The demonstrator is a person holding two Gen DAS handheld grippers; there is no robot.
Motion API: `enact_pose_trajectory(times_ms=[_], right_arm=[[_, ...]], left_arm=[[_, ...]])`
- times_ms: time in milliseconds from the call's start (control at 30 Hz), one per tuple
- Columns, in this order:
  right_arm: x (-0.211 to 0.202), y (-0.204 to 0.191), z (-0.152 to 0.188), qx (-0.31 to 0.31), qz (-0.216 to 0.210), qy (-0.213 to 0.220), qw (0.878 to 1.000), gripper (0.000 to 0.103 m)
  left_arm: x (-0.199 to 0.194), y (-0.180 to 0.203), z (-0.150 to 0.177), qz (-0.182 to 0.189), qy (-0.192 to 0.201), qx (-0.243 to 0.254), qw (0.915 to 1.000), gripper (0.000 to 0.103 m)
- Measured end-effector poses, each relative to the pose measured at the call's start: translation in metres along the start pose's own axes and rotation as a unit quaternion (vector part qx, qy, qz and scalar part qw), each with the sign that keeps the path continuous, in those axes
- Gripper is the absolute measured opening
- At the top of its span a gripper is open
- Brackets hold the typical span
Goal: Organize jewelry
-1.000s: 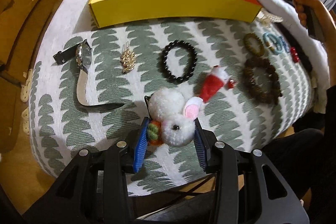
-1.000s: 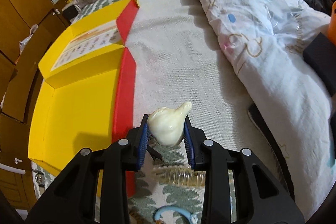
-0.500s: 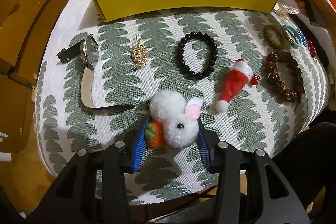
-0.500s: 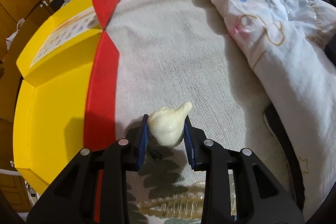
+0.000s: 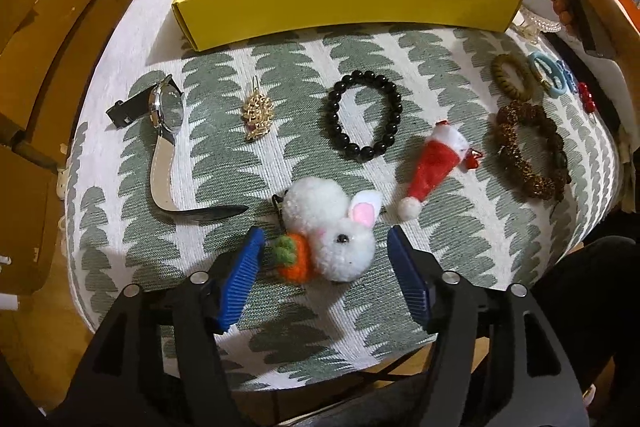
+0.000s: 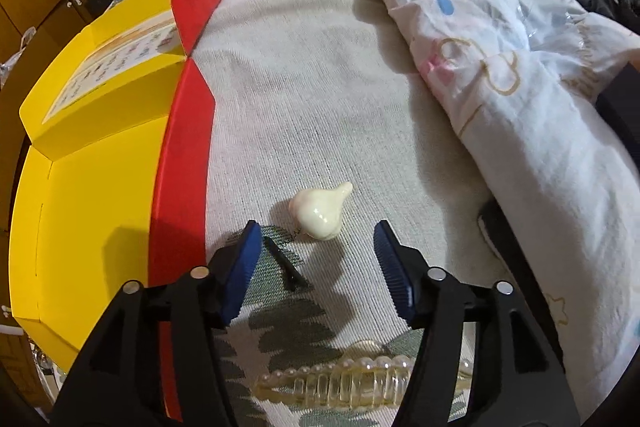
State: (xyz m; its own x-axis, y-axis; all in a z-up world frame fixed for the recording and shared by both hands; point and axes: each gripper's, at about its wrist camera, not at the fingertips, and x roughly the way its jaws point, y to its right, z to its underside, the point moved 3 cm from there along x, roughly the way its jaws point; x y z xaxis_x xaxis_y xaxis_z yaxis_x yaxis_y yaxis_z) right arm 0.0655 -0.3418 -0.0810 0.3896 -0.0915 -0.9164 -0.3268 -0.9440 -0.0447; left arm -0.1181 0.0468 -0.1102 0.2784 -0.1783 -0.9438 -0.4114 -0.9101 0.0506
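Note:
A white pompom rabbit clip (image 5: 332,227) with an orange carrot lies on the patterned cloth between the jaws of my left gripper (image 5: 325,245). Those jaws are opening and the blue pads stand clear of it. A cream garlic-shaped clip (image 6: 320,211) rests on the pale bedspread just ahead of my right gripper (image 6: 316,237), whose jaws are opening too, nothing pressed between them. The yellow box (image 5: 344,3) with a red side flap sits behind the cloth; in the right wrist view the yellow box (image 6: 92,179) lies to the left of the garlic clip.
On the cloth lie a watch (image 5: 166,131), a gold brooch (image 5: 259,117), a black bead bracelet (image 5: 364,121), a Santa-hat clip (image 5: 434,167), a brown bead bracelet (image 5: 528,151) and hair ties (image 5: 514,75). A pearl hair claw (image 6: 340,383) sits under the right gripper. A rumpled quilt (image 6: 500,27) covers the right.
Both grippers went from shut to open. The rabbit clip now lies free on the cloth, and the garlic clip has dropped onto the bedspread. The right gripper moved lower.

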Motion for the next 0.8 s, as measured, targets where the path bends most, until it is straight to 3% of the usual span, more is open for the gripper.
enact_pose_trajectory(times_ms=[167,300,467,600,800], right_arm=[[-0.019,-0.001,0.001,0.0,0.007,0.019,1.0,0.066],[-0.041,-0.004,0.004,-0.003,0.015,0.044,0.999,0.067],[-0.082,-0.015,0.02,-0.015,0.025,0.081,0.996,0.069],[-0.11,-0.028,0.049,-0.026,0.015,0.105,0.994,0.072],[-0.147,-0.048,0.095,-0.041,-0.012,0.13,0.991,0.077]], left_arm=[[-0.012,0.003,-0.003,0.016,0.016,-0.005,0.9997,0.069],[-0.032,0.001,-0.005,0.032,0.054,-0.018,0.9979,0.074],[-0.058,0.005,-0.008,0.006,0.117,-0.022,0.9928,0.082],[-0.07,0.001,-0.011,-0.014,0.148,-0.031,0.9883,0.082],[-0.09,0.006,-0.011,-0.077,0.214,-0.024,0.9734,0.09]])
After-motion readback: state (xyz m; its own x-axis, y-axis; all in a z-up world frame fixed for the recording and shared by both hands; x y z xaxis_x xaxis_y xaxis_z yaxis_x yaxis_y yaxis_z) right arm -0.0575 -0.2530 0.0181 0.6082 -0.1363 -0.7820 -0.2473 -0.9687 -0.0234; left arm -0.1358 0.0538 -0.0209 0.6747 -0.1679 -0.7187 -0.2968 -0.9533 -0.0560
